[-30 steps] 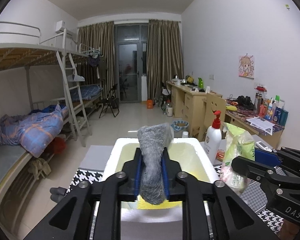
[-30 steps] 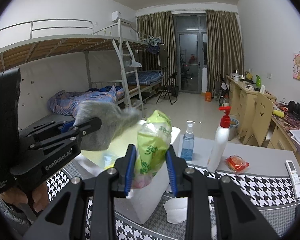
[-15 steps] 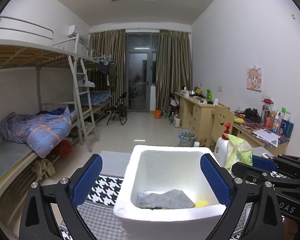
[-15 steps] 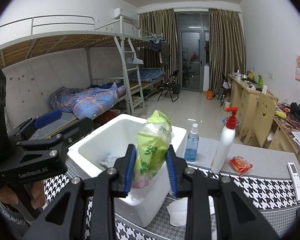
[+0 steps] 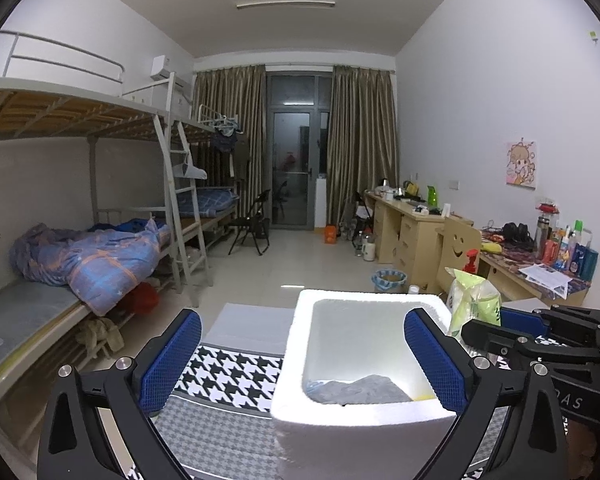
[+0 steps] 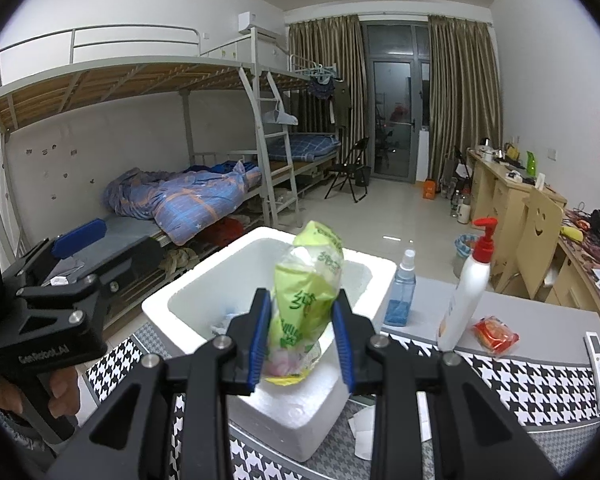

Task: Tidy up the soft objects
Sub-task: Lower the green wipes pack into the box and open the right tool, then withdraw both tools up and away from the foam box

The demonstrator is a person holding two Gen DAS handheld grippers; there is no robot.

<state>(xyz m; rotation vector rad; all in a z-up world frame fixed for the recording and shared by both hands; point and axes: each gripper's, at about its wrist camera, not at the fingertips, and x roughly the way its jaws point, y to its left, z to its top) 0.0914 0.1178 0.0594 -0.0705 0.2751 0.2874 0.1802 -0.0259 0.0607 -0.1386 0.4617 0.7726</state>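
Left gripper (image 5: 302, 354) jaws opening, nothing between, over foam box (image 5: 364, 420) rim; gray cloth (image 5: 358, 390) inside. Right gripper (image 6: 302, 338) pinches green bag (image 6: 306, 304) above box.

Count, relative to the foam box (image 6: 204, 280): one grey cloth (image 5: 360, 390) inside it; one green packet (image 6: 306, 300) above its near rim; right of it, one spray bottle (image 6: 400, 296), one pump bottle (image 6: 466, 292), one red sachet (image 6: 494, 332), one remote (image 6: 599, 364).

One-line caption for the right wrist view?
Right tongs grip a green plastic bag above the white foam box.
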